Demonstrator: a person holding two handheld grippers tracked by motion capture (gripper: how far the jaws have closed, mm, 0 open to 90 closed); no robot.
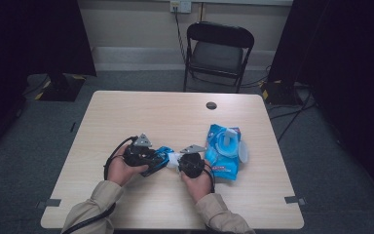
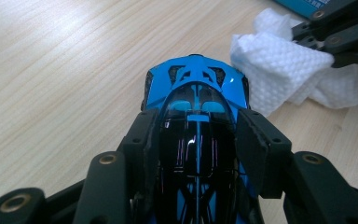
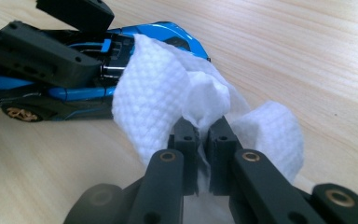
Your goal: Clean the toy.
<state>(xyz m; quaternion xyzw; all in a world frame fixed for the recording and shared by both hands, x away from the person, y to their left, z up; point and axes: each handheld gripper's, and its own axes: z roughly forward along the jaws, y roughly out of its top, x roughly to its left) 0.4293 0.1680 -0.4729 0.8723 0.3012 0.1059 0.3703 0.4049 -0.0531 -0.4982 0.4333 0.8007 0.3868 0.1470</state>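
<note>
A blue and black toy car lies on the wooden table, and my left gripper is shut on its body from both sides. In the high view the toy car sits just left of centre, held by the left gripper. My right gripper is shut on a crumpled white wet wipe, whose folds hang against the car's nose. The wipe lies to the right of the car in the left gripper view, with the right gripper's jaws pinching it. The right gripper is close beside the car.
A blue pack of wet wipes with its white lid flipped up lies right of the hands. The table has a round cable hole near its far edge. A black folding chair stands beyond the table.
</note>
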